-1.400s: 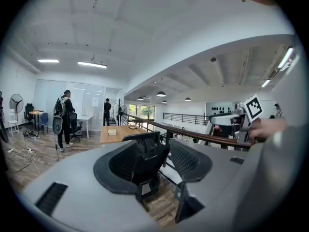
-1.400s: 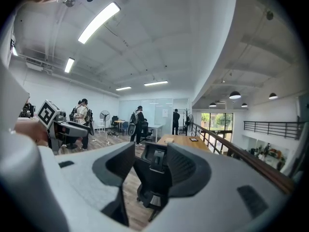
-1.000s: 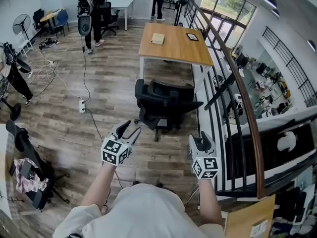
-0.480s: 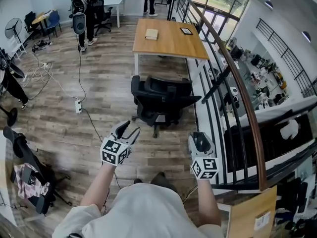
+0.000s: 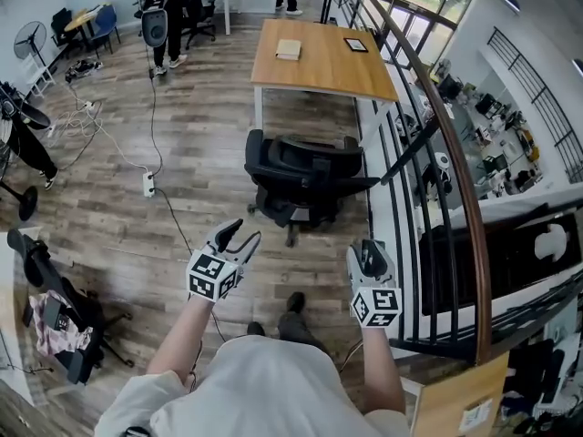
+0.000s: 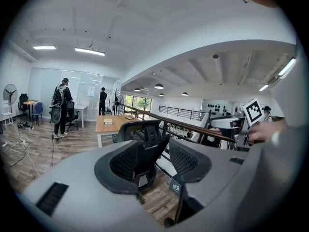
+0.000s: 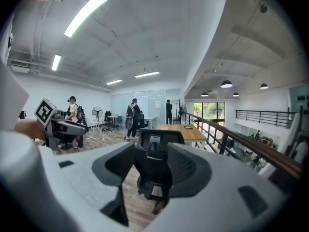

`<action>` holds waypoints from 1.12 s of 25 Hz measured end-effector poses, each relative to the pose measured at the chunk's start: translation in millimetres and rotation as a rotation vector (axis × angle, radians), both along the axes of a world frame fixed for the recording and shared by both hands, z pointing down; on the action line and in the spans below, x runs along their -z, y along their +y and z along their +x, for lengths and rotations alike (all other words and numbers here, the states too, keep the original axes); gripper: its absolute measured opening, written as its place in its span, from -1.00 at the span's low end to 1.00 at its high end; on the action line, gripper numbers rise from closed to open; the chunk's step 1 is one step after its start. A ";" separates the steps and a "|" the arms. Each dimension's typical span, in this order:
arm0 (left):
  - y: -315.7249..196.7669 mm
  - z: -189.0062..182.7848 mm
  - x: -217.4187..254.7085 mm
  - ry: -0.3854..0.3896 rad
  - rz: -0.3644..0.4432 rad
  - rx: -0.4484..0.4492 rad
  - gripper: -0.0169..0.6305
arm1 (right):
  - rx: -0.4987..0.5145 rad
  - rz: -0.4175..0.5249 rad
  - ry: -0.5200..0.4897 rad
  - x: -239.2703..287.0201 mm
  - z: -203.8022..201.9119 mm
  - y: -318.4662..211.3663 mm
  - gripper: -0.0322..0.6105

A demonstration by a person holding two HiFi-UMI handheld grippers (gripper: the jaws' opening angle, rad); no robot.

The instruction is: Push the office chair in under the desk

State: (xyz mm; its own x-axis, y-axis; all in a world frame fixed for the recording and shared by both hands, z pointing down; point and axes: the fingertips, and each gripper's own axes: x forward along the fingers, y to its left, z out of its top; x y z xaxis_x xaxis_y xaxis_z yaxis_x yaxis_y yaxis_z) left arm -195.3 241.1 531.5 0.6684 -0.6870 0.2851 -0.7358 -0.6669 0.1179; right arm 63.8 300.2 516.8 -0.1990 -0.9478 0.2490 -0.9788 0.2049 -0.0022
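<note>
A long wooden worktop [image 5: 319, 62] stands beside a railing [image 5: 458, 185]. A black office chair [image 5: 305, 176] stands on the wood floor [image 5: 196, 144] just off the worktop's near edge, not under it, backrest toward the person. Well short of it, the left gripper [image 5: 244, 233] and right gripper [image 5: 370, 248] hover, jaws partly open, holding nothing.

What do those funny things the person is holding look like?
The left gripper and right gripper are light grey, with curved black pads that have a dimpled mesh pattern. Each carries a white cube printed with black square markers. The person wears a white short-sleeved shirt.
</note>
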 end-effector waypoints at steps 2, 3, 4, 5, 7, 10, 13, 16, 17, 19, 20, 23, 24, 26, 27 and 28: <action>-13.0 8.7 0.5 -0.008 0.003 -0.001 -0.33 | 0.012 -0.004 0.007 -0.2 8.1 -16.1 -0.27; -19.1 12.9 0.9 -0.010 0.002 -0.001 -0.33 | 0.018 -0.008 0.012 -0.2 12.1 -23.6 -0.27; -24.8 17.0 1.0 -0.011 -0.001 -0.001 -0.33 | 0.025 -0.014 0.019 0.1 16.3 -30.8 -0.27; -30.6 21.0 0.7 -0.012 -0.004 0.000 -0.33 | 0.032 -0.018 0.026 0.7 20.8 -38.1 -0.27; -43.1 28.5 -2.1 -0.021 -0.010 0.004 -0.33 | 0.044 -0.023 0.037 2.0 30.7 -54.5 -0.27; -61.6 39.3 -9.5 -0.029 -0.023 0.022 -0.33 | 0.057 -0.024 0.046 0.9 48.2 -83.6 -0.27; -74.3 52.5 -16.8 -0.034 -0.033 0.044 -0.33 | 0.071 -0.032 0.043 -6.3 65.3 -110.5 -0.27; -84.0 65.4 -22.3 -0.048 -0.038 0.065 -0.33 | 0.106 -0.052 0.051 -16.5 76.4 -131.0 -0.27; -87.1 69.1 -22.8 -0.055 -0.039 0.074 -0.33 | 0.121 -0.059 0.057 -19.0 79.6 -137.1 -0.27; -94.3 75.2 -23.2 -0.073 -0.036 0.090 -0.33 | 0.147 -0.072 0.068 -23.9 85.9 -150.1 -0.27; -98.9 77.3 -24.4 -0.085 -0.033 0.096 -0.33 | 0.156 -0.079 0.073 -27.4 89.0 -157.2 -0.27; -114.5 82.3 -34.0 -0.133 -0.031 0.100 -0.33 | 0.171 -0.108 0.082 -42.5 97.4 -178.1 -0.27; -119.5 83.6 -38.3 -0.154 -0.032 0.096 -0.33 | 0.179 -0.119 0.090 -48.2 98.9 -183.8 -0.27; -129.9 83.5 -46.6 -0.198 -0.035 0.088 -0.33 | 0.206 -0.143 0.121 -59.1 97.7 -193.8 -0.27; -135.3 82.0 -50.4 -0.220 -0.038 0.085 -0.33 | 0.225 -0.156 0.141 -63.9 95.1 -198.5 -0.27; -140.8 79.9 -54.5 -0.243 -0.041 0.082 -0.33 | 0.245 -0.168 0.164 -68.3 92.0 -202.8 -0.27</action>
